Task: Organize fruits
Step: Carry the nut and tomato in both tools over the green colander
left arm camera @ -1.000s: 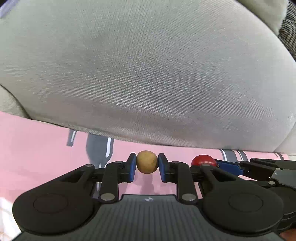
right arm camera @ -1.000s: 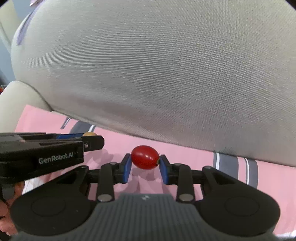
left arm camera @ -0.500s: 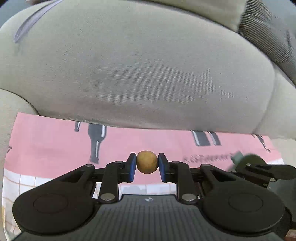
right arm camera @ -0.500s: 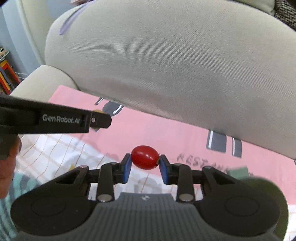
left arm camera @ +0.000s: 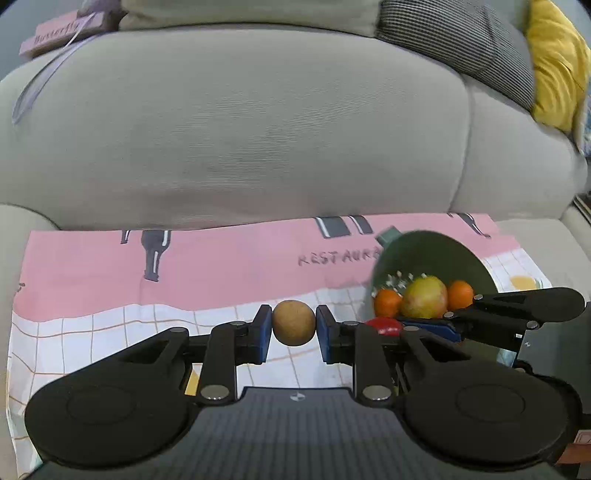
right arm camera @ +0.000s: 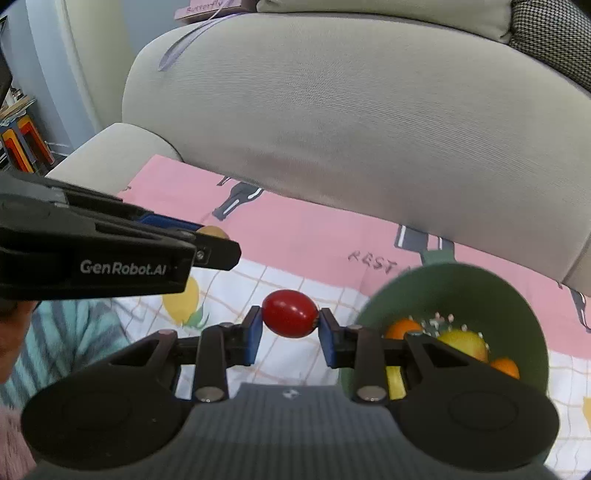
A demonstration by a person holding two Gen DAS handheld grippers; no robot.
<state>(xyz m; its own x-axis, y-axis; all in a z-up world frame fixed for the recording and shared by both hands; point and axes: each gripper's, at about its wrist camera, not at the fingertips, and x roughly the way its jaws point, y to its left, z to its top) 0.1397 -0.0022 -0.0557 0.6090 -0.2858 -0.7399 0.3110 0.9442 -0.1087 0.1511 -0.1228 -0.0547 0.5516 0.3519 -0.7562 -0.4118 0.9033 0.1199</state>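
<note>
My left gripper (left arm camera: 293, 328) is shut on a small round brown fruit (left arm camera: 294, 322), held above the cloth. My right gripper (right arm camera: 290, 330) is shut on a red oval fruit (right arm camera: 290, 313), which also shows in the left wrist view (left arm camera: 384, 325). A green bowl (right arm camera: 458, 288) stands just right of the right gripper and holds two oranges (right arm camera: 402, 328) and a yellow-red apple (right arm camera: 463, 341). In the left wrist view the bowl (left arm camera: 432, 254) sits right of centre, with the right gripper in front of it. The left gripper appears at the left of the right wrist view (right arm camera: 207, 243).
A pink and white checked cloth (left arm camera: 221, 266) covers the sofa seat. The grey sofa back (left arm camera: 258, 129) rises close behind. Checked (left arm camera: 454, 37) and yellow (left arm camera: 557, 62) cushions lie at the back right. A pink book (left arm camera: 59, 35) rests on top of the sofa.
Both grippers have pulled back and up from the sofa back, each still holding its fruit. The cloth and the green bowl with fruit have come into view.
</note>
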